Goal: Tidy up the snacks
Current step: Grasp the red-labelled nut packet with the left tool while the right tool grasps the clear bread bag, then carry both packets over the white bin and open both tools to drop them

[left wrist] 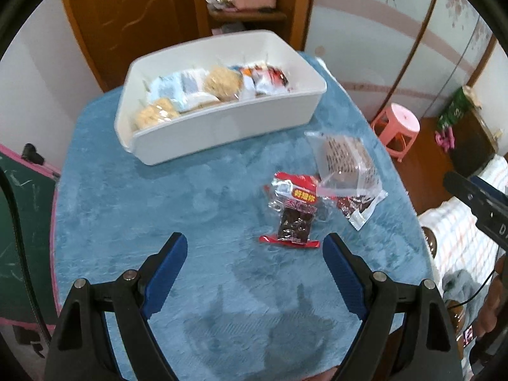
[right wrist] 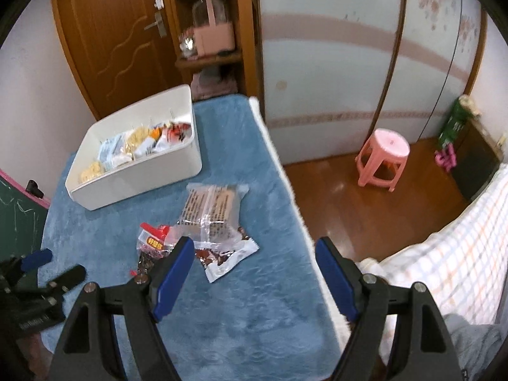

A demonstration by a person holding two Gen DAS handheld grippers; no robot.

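Note:
A white bin (left wrist: 222, 127) holding several wrapped snacks stands at the back of the blue plush table (left wrist: 158, 206); it also shows in the right wrist view (right wrist: 133, 177). A red packet of dark snacks (left wrist: 293, 212) lies near the middle. A clear bag with brown contents (left wrist: 346, 165) lies on a white-edged brown packet (left wrist: 362, 212). My left gripper (left wrist: 254, 250) is open and empty, just before the red packet. My right gripper (right wrist: 254, 254) is open and empty above the table's right edge, near the clear bag (right wrist: 212, 203), the brown packet (right wrist: 228, 257) and the red packet (right wrist: 152, 247).
A pink stool (right wrist: 382, 158) stands on the wooden floor right of the table. A checked bedcover (right wrist: 444, 260) lies at the right. A door (right wrist: 111, 38) and a shelf with a pink box (right wrist: 214, 38) are behind the table. A chalkboard (left wrist: 22, 222) leans at the left.

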